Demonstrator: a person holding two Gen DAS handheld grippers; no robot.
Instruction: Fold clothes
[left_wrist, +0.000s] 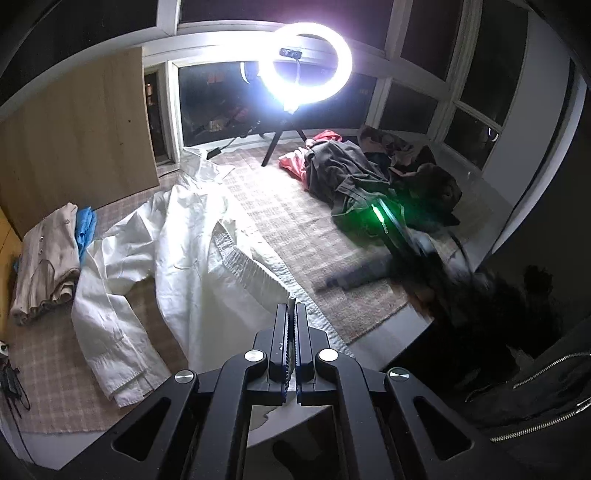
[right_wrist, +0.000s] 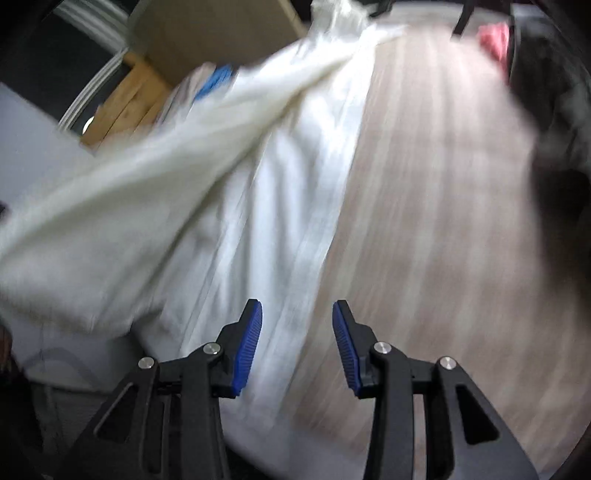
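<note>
Checked mat (left_wrist: 295, 229) under white shirt (left_wrist: 192, 236)

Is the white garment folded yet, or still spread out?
Spread out, not folded: the white garment lies open across the rug, one sleeve flung sideways, while the left gripper pinches its hem.

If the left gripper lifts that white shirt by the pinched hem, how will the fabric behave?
The white shirt will probably drape limply: it already lies in soft folds and creases. It looks thin, so likely light. With the left gripper pinching only one edge and the right gripper open, the rest would likely trail and bunch.
</note>
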